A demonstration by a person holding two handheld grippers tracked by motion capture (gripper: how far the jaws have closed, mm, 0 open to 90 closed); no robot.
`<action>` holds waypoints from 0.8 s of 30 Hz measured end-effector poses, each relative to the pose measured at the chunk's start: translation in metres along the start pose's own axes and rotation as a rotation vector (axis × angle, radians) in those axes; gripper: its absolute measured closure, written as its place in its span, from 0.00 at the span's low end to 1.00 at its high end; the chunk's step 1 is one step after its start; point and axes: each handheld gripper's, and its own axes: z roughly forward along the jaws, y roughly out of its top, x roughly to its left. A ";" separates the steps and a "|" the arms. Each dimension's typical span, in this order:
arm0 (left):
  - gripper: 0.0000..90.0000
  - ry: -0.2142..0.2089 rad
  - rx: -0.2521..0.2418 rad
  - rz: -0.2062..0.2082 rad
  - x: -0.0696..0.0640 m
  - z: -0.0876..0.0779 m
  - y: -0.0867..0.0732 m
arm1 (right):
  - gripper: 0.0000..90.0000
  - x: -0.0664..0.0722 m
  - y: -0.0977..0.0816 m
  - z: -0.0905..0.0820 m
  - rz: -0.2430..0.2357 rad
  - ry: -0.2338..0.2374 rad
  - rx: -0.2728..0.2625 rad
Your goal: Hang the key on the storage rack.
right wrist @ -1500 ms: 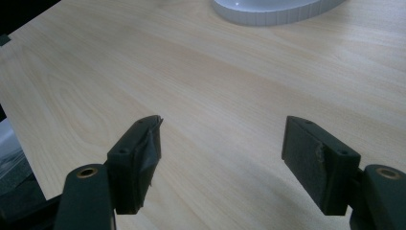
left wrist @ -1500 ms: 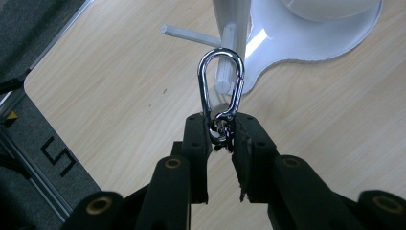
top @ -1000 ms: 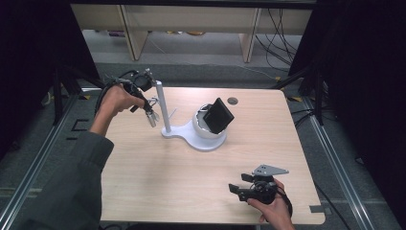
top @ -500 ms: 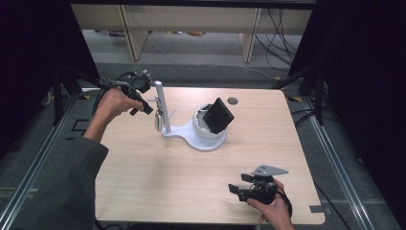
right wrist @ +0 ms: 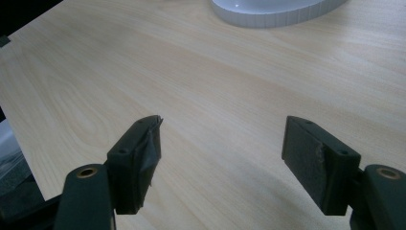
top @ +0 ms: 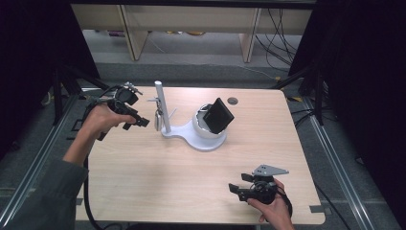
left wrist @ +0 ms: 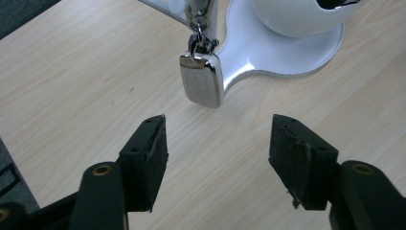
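Observation:
A silver key fob [left wrist: 201, 79] hangs by its ring from a hook on the white stand's upright post [top: 163, 108]; in the high view the fob [top: 158, 120] dangles just left of the post. My left gripper [top: 139, 122] is a short way left of it. Its jaws have just been opening and now stand open [left wrist: 218, 132], with nothing between them and the fob ahead of the tips. The stand's round cup [top: 208, 134] holds a tilted black box [top: 218, 115]. My right gripper [top: 238, 182] rests near the table's front right, open [right wrist: 222, 139] over bare wood.
The stand's white base [right wrist: 268, 12] spreads over the middle of the light wooden table [top: 158, 182]. A round cable hole [top: 232, 101] lies at the back edge. Shelving legs and cables stand behind the table, and metal rails run along both sides.
My left gripper has drawn back to the left from the post and its jaws have opened, leaving the fob hanging on the hook. The right gripper has stayed where it was.

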 end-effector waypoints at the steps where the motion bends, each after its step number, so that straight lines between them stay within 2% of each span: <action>1: 0.40 0.001 -0.016 0.014 -0.001 0.001 -0.005 | 0.34 0.000 0.000 0.000 0.001 -0.003 0.007; 2: 0.39 0.001 -0.015 0.016 -0.003 0.003 -0.008 | 0.34 -0.001 0.001 -0.002 -0.011 -0.011 0.013; 4: 0.39 -0.004 -0.002 0.031 -0.009 0.008 -0.017 | 0.34 0.000 0.001 -0.002 0.005 -0.006 0.021; 5: 0.38 -0.019 0.007 0.025 -0.012 0.011 -0.022 | 0.34 0.000 0.001 -0.002 0.013 -0.002 0.020; 6: 0.38 -0.030 0.008 0.024 -0.014 0.014 -0.026 | 0.34 -0.003 0.001 0.000 -0.005 0.008 0.006; 8: 0.38 -0.033 -0.005 0.030 -0.016 0.017 -0.032 | 0.34 -0.003 0.001 -0.002 -0.009 -0.008 0.013; 11: 0.37 -0.061 -0.016 0.031 -0.023 0.023 -0.043 | 0.34 -0.002 0.001 -0.001 -0.007 -0.006 0.014; 12: 0.36 -0.070 -0.016 0.035 -0.024 0.024 -0.046 | 0.34 -0.003 0.000 0.000 -0.004 0.013 0.004; 13: 0.36 -0.079 -0.025 0.037 -0.027 0.026 -0.050 | 0.34 -0.003 0.001 0.000 -0.022 0.003 -0.005; 18: 0.35 -0.110 -0.057 0.045 -0.040 0.031 -0.066 | 0.34 -0.003 0.001 -0.001 -0.027 -0.008 0.008; 19: 0.35 -0.123 -0.059 0.038 -0.044 0.032 -0.070 | 0.34 -0.001 0.001 -0.002 -0.004 -0.004 0.014; 20: 0.35 -0.129 -0.071 0.040 -0.046 0.032 -0.073 | 0.34 -0.003 0.001 -0.002 -0.038 -0.011 0.004; 22: 0.34 -0.135 -0.075 0.045 -0.051 0.033 -0.077 | 0.34 -0.002 0.001 -0.001 -0.026 0.000 0.005; 24: 0.34 -0.140 -0.087 0.043 -0.055 0.035 -0.081 | 0.34 -0.003 0.001 -0.001 -0.037 -0.006 -0.002</action>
